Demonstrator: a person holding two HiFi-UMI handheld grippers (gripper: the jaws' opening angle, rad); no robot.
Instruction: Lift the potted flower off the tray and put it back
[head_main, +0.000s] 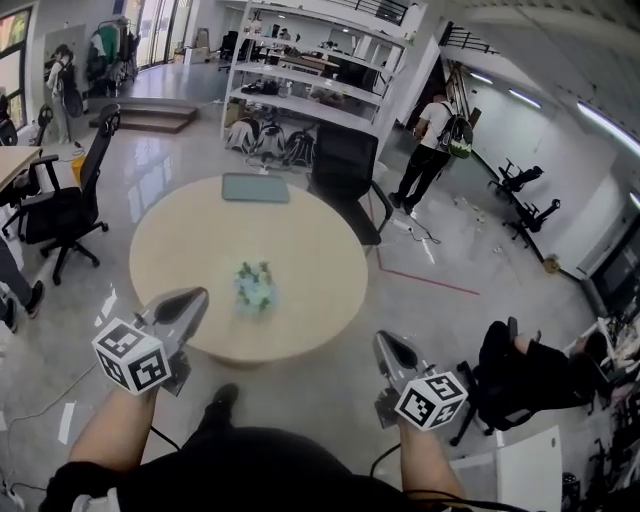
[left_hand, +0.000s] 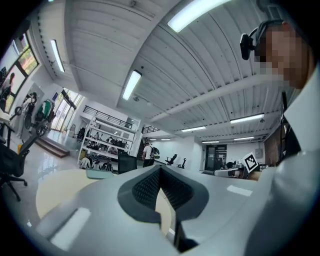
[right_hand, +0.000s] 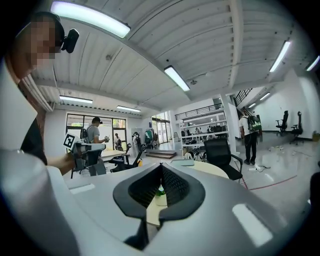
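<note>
Head view: the potted flower stands upright near the middle of the round tabletop. It is well apart from the flat grey-green tray, which lies at the far edge. Both of my tools hang over the near rim, short of the pot. The left hand-held gripper is just beside the flower, which sits ahead of it and a little to its right. The right hand-held gripper is clearly farther off, with the pot ahead and well to its left. So I judge the left to be the nearer one.

Left gripper view: the jaws meet at the tips with nothing between them. This tool looks level across the tabletop towards the tray and the shelves beyond. The flower does not show here, so it is not lined up on the pot.

Right gripper view: these jaws are also closed tip to tip and hold nothing. The potted flower shows small through the slot under the tips, almost dead on this tool's line, though far off.

My judgement is that either tool must open before it can take the pot. The flower would then have to go away from me to reach the tray.
</note>
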